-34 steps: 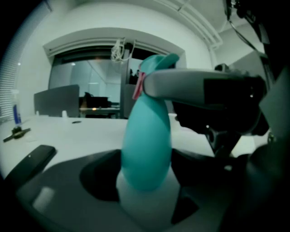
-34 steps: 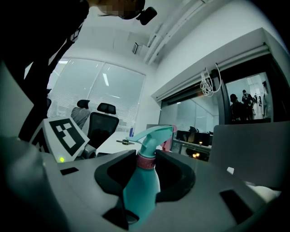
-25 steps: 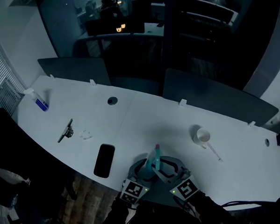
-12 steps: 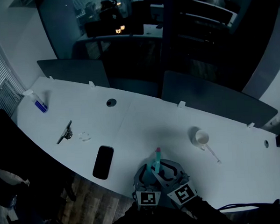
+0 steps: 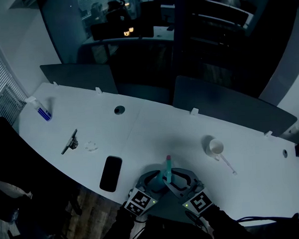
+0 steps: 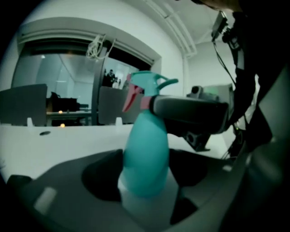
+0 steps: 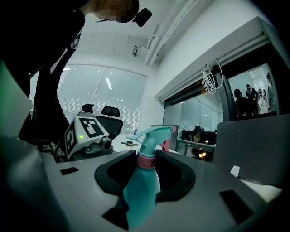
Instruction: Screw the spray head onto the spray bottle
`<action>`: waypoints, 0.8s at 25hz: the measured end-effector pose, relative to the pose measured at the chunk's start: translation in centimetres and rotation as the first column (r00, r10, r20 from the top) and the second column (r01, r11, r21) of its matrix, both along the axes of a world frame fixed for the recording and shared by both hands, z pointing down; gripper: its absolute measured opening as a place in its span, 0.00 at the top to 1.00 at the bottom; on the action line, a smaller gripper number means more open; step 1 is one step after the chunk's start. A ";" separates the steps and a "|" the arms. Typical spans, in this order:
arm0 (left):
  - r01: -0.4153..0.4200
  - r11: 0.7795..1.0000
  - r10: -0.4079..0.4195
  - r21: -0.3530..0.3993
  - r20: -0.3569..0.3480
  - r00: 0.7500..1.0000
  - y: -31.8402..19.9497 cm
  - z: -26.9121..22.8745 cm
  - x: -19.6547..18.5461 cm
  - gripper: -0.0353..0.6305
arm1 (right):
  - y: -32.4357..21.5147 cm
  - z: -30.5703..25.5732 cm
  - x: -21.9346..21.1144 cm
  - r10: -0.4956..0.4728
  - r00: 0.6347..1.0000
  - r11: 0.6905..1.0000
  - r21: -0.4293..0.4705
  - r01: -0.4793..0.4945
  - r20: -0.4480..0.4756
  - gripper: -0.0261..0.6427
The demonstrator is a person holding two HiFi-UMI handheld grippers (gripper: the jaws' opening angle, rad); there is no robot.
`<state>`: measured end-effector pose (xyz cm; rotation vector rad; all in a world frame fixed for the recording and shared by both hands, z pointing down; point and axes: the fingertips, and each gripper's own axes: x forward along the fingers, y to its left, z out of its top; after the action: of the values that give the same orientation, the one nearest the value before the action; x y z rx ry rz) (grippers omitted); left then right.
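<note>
Spray bottle [image 5: 167, 171] upright over white curved desk [image 5: 155, 128] in dim office [image 5: 134, 27].

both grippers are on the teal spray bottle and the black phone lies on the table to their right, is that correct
No: the black phone lies to their left, not their right, as the head view shows. The rest stands: the teal spray bottle is held by both the right gripper and the left gripper, whose jaws have just been closing on it.

Teal spray bottle [image 7: 141, 195] upright, spray head [image 7: 152, 135] seemingly seated
</note>
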<state>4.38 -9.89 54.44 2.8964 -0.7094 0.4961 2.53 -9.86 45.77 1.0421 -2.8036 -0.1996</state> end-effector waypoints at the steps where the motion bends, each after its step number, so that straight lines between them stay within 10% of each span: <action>1: 0.059 0.998 -0.058 0.020 -0.013 0.998 -0.1 0.0 0.0 0.46 | 0.0 0.0 0.1 0.017 1.000 1.000 0.015 -0.017 -0.007 0.76; 8: 0.483 0.869 -0.483 0.105 -0.028 0.875 0.2 -0.2 0.0 0.45 | 0.7 -0.1 0.3 0.116 0.993 0.993 0.030 -0.117 0.020 0.76; 10: 0.454 0.885 -0.454 0.107 -0.025 0.891 0.2 0.0 0.1 0.44 | 0.6 -0.1 0.2 0.095 0.995 0.995 0.035 -0.096 0.015 0.76; 14: 0.169 0.985 -0.173 -0.046 -0.086 0.981 0.4 0.3 -0.3 0.41 | 0.7 -0.1 0.1 0.040 0.999 0.999 0.005 -0.040 0.030 0.76; 17: -0.046 0.994 0.040 -0.098 -0.059 0.997 0.4 0.6 0.2 0.41 | 0.5 -0.1 0.3 0.008 0.999 1.000 -0.015 -0.008 0.051 0.76; 20: -0.019 0.998 0.017 -0.061 -0.042 0.999 0.4 0.5 0.1 0.44 | 0.5 -0.1 0.2 0.005 0.999 1.000 0.001 -0.005 0.039 0.76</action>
<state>4.52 -9.49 54.96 2.8498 -0.6511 0.4504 2.76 -9.35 45.70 1.0642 -2.8355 -0.1818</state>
